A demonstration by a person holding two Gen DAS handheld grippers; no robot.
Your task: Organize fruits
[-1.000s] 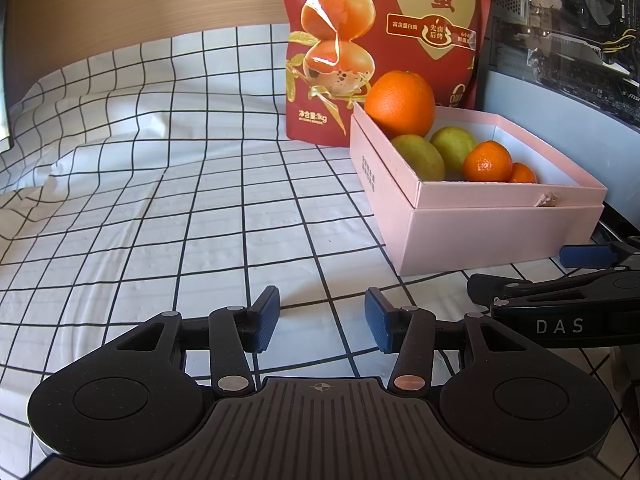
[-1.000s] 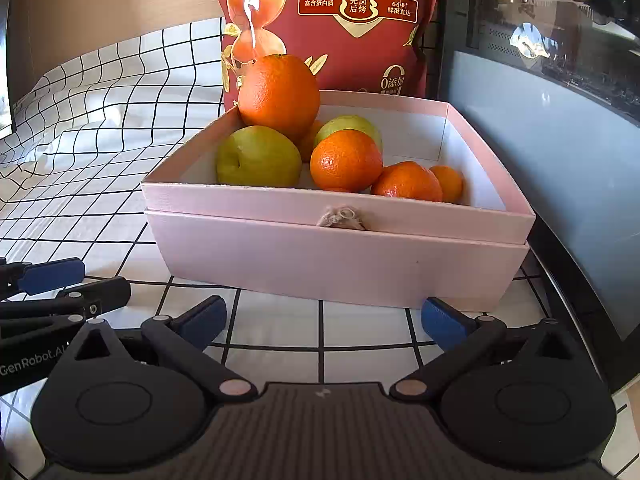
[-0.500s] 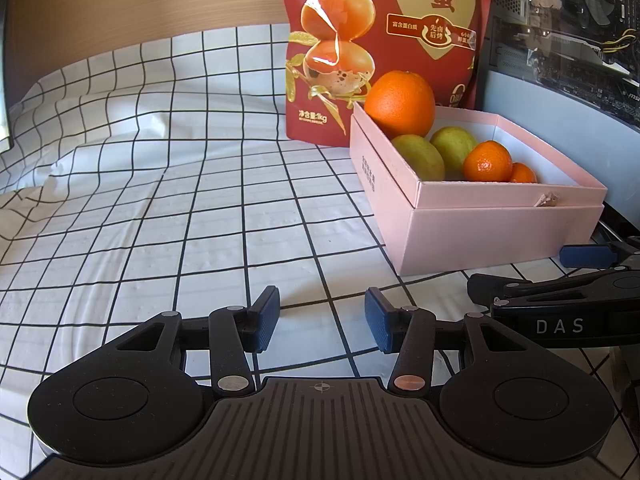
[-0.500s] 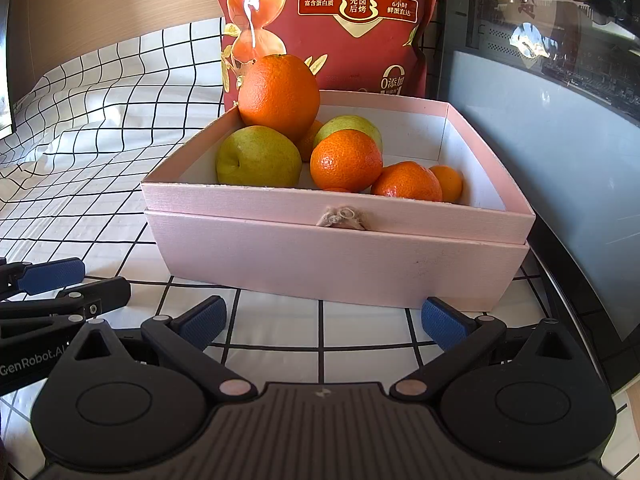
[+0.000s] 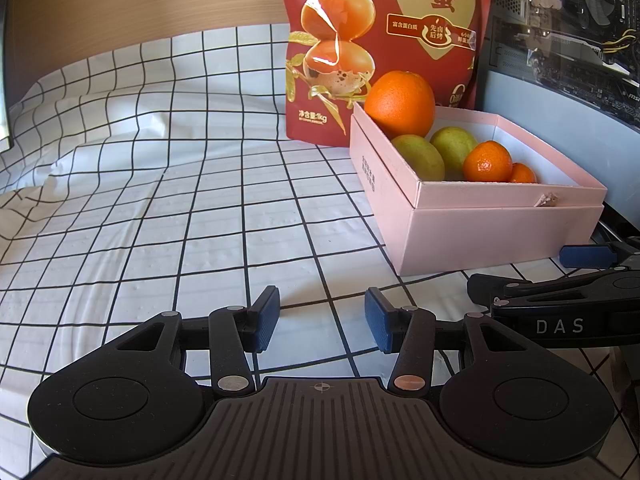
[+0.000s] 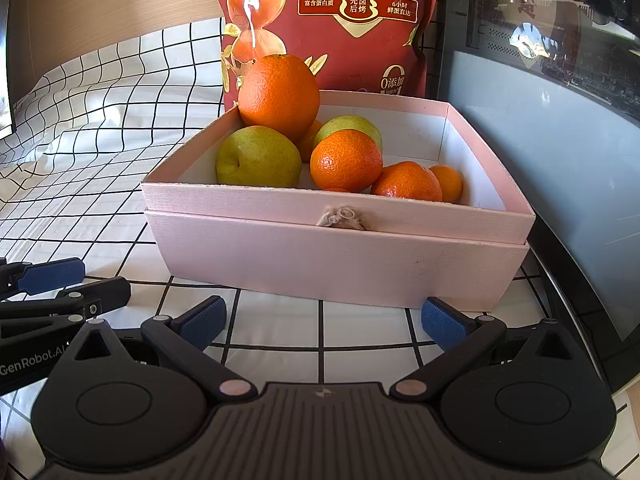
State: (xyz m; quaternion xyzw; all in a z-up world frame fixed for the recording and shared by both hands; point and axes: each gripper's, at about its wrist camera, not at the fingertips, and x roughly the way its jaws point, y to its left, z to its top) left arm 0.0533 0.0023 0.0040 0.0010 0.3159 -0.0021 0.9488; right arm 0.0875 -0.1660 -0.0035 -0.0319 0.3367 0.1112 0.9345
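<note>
a white checked cloth (image 5: 160, 208) covers the table, with a red snack bag (image 6: 332, 24) standing just behind a pink box (image 6: 340, 264). the box holds a big orange (image 6: 279, 94) resting on two green pears (image 6: 258, 158) beside several small mandarins (image 6: 346, 160). the right gripper (image 6: 322, 322) gapes wide and empty before the box, the left gripper (image 5: 322, 318) sits narrower, also empty, over bare cloth.

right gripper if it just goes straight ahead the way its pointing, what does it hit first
Most likely the near wall of the pink box, low down. The right gripper is open and empty, tilted downward, so it might touch the checked cloth just before the box; depth is unclear.
</note>
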